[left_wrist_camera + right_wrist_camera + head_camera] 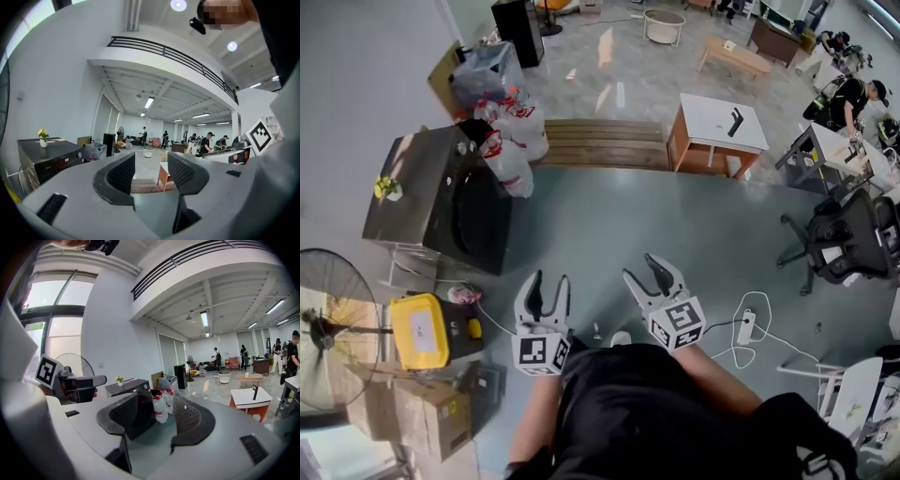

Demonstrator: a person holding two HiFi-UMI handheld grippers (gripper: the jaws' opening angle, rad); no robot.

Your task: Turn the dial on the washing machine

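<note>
The dark washing machine (441, 202) stands against the left wall, with a small plant on its top and its door facing the open floor. Its dial (462, 147) is a small round knob at the far end of the control strip, also visible in the right gripper view as the dial (145, 386). My left gripper (549, 281) and right gripper (645, 272) hover close to my body, well short of the machine. Both are open and empty. The left gripper (151, 171) points past the washing machine (47, 159). The right gripper (157, 416) points toward the washing machine (129, 392).
Tied white bags (511, 141) lean against the machine's far side. A yellow box (420, 330), a standing fan (323, 328) and cardboard boxes (431, 412) crowd the near left. A wooden step (600, 143), a white table (722, 122), an office chair (844, 239) and a floor power strip (747, 328) lie farther off.
</note>
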